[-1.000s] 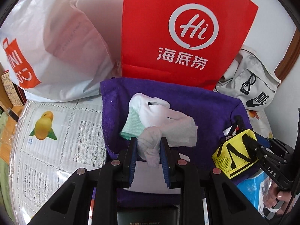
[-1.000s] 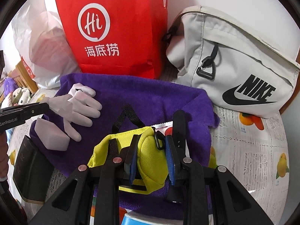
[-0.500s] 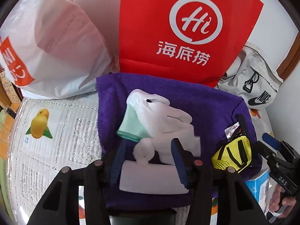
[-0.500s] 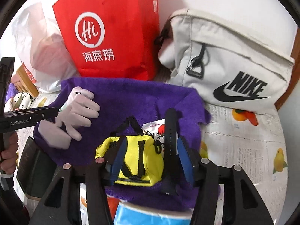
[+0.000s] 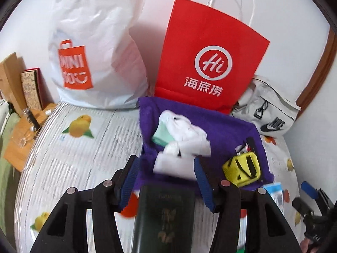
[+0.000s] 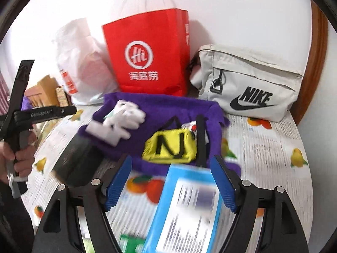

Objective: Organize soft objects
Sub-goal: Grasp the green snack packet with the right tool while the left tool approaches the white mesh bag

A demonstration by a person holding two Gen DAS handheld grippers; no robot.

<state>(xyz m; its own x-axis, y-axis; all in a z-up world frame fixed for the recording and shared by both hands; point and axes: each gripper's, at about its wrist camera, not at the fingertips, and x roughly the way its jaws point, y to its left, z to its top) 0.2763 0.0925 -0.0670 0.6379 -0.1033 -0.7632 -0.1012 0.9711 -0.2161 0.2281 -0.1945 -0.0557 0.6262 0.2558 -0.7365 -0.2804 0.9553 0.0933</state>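
A purple towel (image 5: 221, 124) (image 6: 168, 109) lies spread on the table. On its left part lie white gloves with a mint cuff (image 5: 181, 130) (image 6: 126, 116). On its right part lies a small yellow pouch with black straps (image 5: 244, 168) (image 6: 170, 147). My left gripper (image 5: 166, 181) is open and empty, pulled back from the gloves, above a dark booklet (image 5: 166, 217). My right gripper (image 6: 170, 181) is open and empty, pulled back from the pouch, above a blue box (image 6: 189, 206).
A red paper bag (image 5: 208, 59) (image 6: 147, 57), a white plastic bag (image 5: 94, 46) and a grey Nike bag (image 6: 248, 84) (image 5: 271, 113) stand behind the towel against the wall. The table (image 5: 84, 147) has a fruit-print cover. Books and a wooden board (image 5: 27, 92) stand at the left.
Both grippers let go, the left of the glove and the right of the yellow pouch, opened wide and drew back and up. Gloves and pouch now rest on the towel.
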